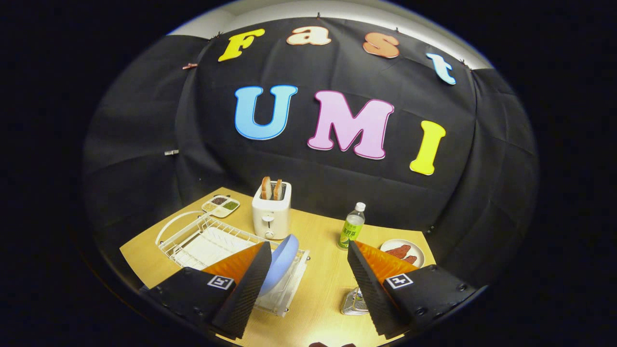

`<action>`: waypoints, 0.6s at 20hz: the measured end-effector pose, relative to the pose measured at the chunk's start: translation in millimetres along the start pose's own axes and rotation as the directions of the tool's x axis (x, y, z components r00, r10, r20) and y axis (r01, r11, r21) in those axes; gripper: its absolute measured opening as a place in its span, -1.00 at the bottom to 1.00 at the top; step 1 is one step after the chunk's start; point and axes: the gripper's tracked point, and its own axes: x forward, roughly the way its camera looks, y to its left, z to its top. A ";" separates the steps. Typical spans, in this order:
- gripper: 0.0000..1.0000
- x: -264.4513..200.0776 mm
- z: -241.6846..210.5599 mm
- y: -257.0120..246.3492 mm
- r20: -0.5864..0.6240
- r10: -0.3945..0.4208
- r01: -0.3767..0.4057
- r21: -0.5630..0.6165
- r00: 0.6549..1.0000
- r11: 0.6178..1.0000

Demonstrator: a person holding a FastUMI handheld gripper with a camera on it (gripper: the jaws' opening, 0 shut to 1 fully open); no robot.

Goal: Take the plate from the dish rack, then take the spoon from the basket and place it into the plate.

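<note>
The gripper [308, 277] hangs above the near part of the light wooden table [323, 289] with its two fingers spread wide apart and nothing between them; it is released and grips nothing.

The pale blue round plate [281, 262] stands on edge in the near end of the white wire dish rack [202, 238], which sits along the table's left side. The plate shows just beside the left finger, partly behind it, and I cannot tell whether the finger touches it. Judging by this, the first step is not yet done: the plate is in the rack, and the open fingers look placed for an approach to it.

The small metal wire basket [353, 302] sits near the front edge of the table, largely hidden behind the right finger, so the spoon inside cannot be made out. That second step, taking the spoon out and laying it in the plate, is wholly left to do.

Further back, a white toaster with two bread slices [271, 212] stands beyond the rack near the table's far edge, a small divided dish of seasonings [221, 206] lies at the far left corner, a clear bottle with a green label [352, 226] stands toward the far right, and a white plate of reddish food [402, 251] lies at the right edge.
</note>
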 end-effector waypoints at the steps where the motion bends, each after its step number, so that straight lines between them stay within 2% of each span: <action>1: 0.95 11.4 -3.1 5.2 -0.029 0.002 -0.003 -0.016 1.000 1.000; 4: 0.95 45.8 -27.1 20.7 -0.157 0.007 -0.012 -0.031 0.988 0.999; 7: 0.86 68.7 -56.4 31.7 -0.285 0.001 -0.007 -0.020 0.958 1.000; 8: 0.66 74.8 -67.1 31.9 -0.326 -0.013 0.006 -0.021 0.945 1.000; 12: 0.30 90.2 -92.0 37.3 -0.440 -0.035 0.055 0.034 0.897 0.998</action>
